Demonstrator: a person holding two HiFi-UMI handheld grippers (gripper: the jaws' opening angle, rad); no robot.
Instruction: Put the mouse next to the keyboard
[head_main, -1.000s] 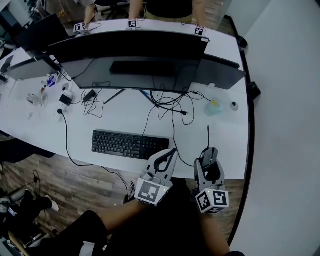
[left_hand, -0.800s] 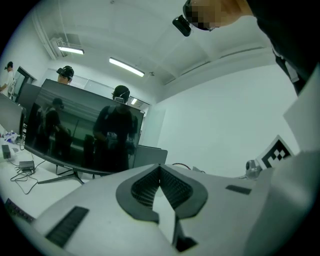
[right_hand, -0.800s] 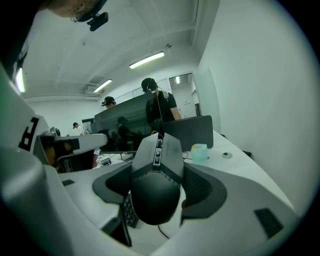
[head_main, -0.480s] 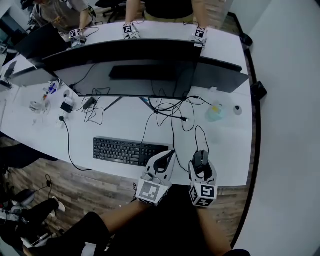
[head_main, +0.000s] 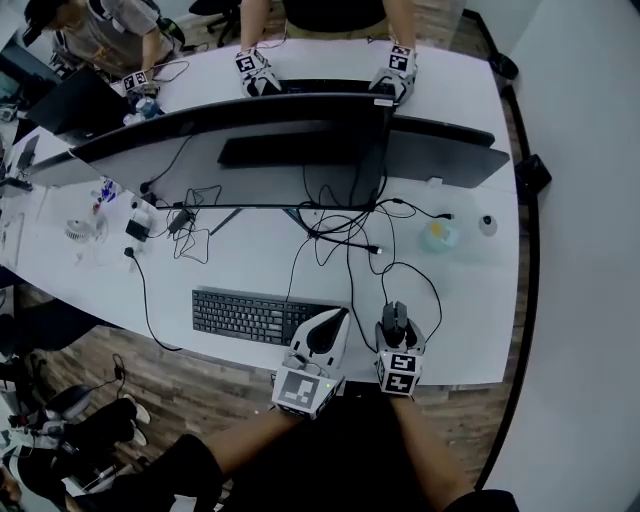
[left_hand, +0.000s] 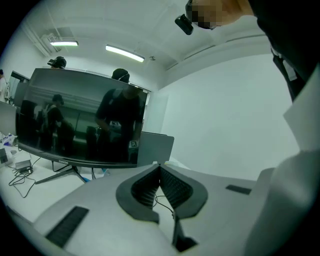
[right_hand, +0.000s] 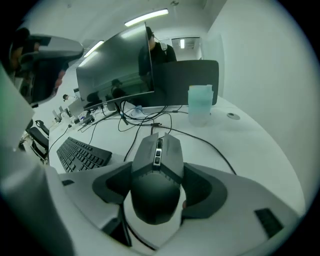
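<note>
The black wired mouse (head_main: 395, 316) (right_hand: 157, 172) is gripped at its sides by my right gripper (head_main: 397, 326) (right_hand: 157, 186), shut on it, close to the white table's (head_main: 460, 330) front edge. Whether the mouse touches the table I cannot tell. Its cable (head_main: 425, 285) loops back toward the monitor. The black keyboard (head_main: 255, 315) (right_hand: 80, 152) lies to the left of the mouse. My left gripper (head_main: 342, 314) (left_hand: 160, 166) sits between them by the keyboard's right end, jaws shut with nothing in them.
A wide dark monitor (head_main: 230, 130) on a stand spans the table's middle, with tangled cables (head_main: 335, 220) under it. A translucent cup (head_main: 437, 235) and a small round object (head_main: 487, 224) stand at the right. Chargers and a small fan (head_main: 75, 232) sit left. People work across the table.
My right gripper has carried the mouse left, closer to the keyboard, and the cable now curls in a wider loop. The left gripper has hardly moved.
</note>
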